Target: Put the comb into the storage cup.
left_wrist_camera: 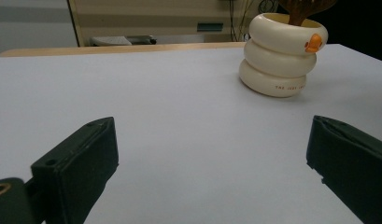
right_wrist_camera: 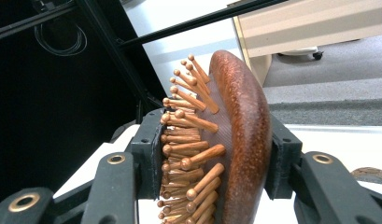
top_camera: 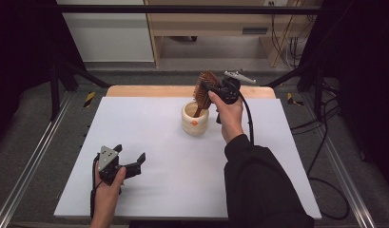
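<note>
A brown wooden hairbrush stands handle-down in a cream ringed cup with an orange duck beak, near the back middle of the white table. My right gripper is shut on the brush head. One jaw presses the wooden bristle pins, the other the smooth back of the hairbrush. My left gripper rests low at the front left with its jaws wide apart and nothing between them. From there the cup stands ahead to the right, and the left gripper faces bare table.
The white table top has a wooden strip along its far edge. A small grey tool lies at the back edge behind my right hand. Black frame rails and cables run along both sides, with cabinets beyond.
</note>
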Demonstrator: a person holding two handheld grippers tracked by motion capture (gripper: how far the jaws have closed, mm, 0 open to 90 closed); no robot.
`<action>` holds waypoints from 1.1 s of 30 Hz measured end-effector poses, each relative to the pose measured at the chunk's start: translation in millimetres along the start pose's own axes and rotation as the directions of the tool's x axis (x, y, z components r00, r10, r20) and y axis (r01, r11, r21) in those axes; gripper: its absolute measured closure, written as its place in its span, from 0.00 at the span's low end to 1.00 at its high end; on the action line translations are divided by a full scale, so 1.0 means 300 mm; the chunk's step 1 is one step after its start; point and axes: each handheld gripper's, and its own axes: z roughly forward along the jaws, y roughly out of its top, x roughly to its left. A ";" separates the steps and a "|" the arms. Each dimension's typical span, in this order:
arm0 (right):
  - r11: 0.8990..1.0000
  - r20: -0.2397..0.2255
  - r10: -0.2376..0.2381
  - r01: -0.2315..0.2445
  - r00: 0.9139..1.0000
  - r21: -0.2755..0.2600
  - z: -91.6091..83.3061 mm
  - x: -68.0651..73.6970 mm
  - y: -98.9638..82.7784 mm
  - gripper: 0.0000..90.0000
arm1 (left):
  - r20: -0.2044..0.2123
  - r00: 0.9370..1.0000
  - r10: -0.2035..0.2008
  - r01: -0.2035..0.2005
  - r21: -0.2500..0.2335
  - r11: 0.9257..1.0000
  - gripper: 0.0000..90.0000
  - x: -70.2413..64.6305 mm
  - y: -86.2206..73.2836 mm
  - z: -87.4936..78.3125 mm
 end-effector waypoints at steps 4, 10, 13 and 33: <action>1.000 -0.001 0.007 -0.007 1.000 0.000 0.002 -0.002 -0.004 0.56 | 0.000 1.000 0.000 0.000 -0.001 1.000 0.03 0.000 0.000 0.000; 1.000 -0.005 0.026 -0.026 1.000 0.002 0.003 -0.010 -0.015 0.56 | -0.001 1.000 -0.002 0.002 0.000 1.000 0.03 0.001 0.000 -0.001; 1.000 -0.004 0.028 -0.028 1.000 0.002 0.005 -0.012 -0.016 0.56 | 0.001 1.000 0.000 0.000 0.000 1.000 0.03 0.001 0.000 0.001; 0.998 -0.016 0.063 -0.063 0.998 -0.001 0.006 -0.023 -0.026 0.56 | 0.009 1.000 0.004 -0.004 0.005 1.000 0.03 -0.006 0.000 0.004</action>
